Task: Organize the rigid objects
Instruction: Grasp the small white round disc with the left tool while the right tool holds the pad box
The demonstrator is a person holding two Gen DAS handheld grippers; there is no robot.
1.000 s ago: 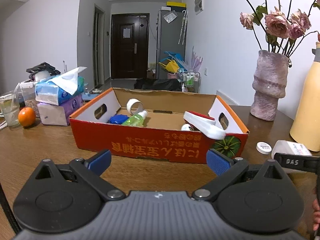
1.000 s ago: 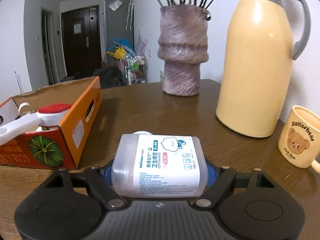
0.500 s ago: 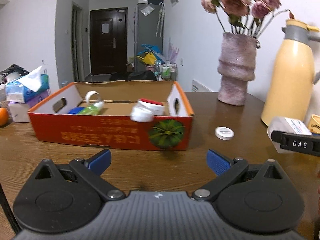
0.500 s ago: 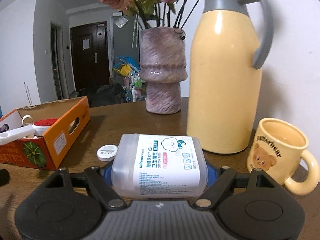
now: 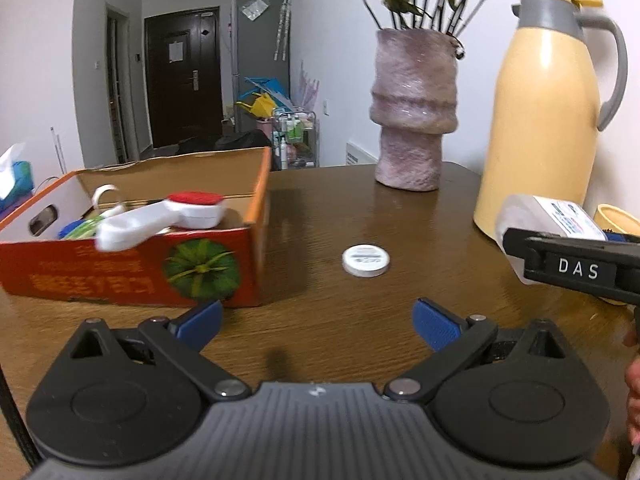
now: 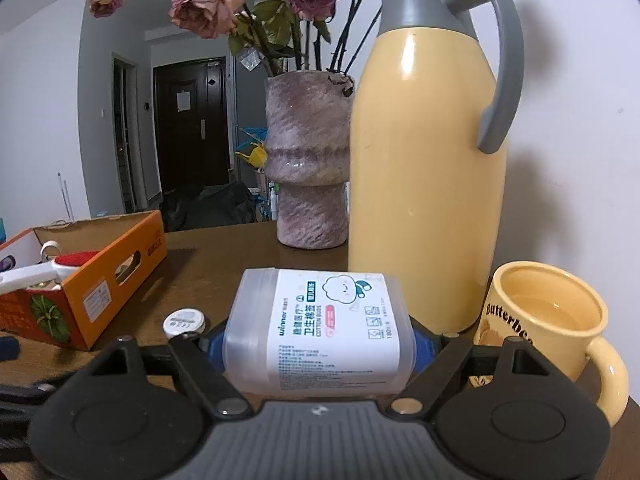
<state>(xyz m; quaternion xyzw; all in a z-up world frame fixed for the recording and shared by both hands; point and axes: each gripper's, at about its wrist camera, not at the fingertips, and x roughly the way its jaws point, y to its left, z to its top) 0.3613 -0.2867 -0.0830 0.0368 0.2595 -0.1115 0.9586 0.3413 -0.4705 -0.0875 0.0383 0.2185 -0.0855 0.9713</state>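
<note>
My right gripper (image 6: 318, 340) is shut on a clear plastic cotton bud box (image 6: 320, 330) with a white label, held above the wooden table. That box (image 5: 548, 216) and the gripper holding it show at the right edge of the left wrist view. My left gripper (image 5: 316, 320) is open with nothing between its blue pads, low over the table. A small round white tin (image 5: 366, 261) lies on the table ahead of it, also seen as the tin (image 6: 184, 322) left of the held box. The orange cardboard box (image 5: 216, 268) at left holds a white and red brush (image 5: 168, 216) and other items.
A yellow thermos jug (image 6: 424, 168) and a pink vase of dried roses (image 6: 308, 168) stand behind the held box. A yellow mug (image 6: 552, 328) with liquid sits at right. Tissue packs (image 5: 14, 176) lie beyond the cardboard box at far left.
Both grippers have swung to the right: the cardboard box slid left in both views, and the thermos, vase and mug came into view. The right gripper kept its hold on the cotton bud box.
</note>
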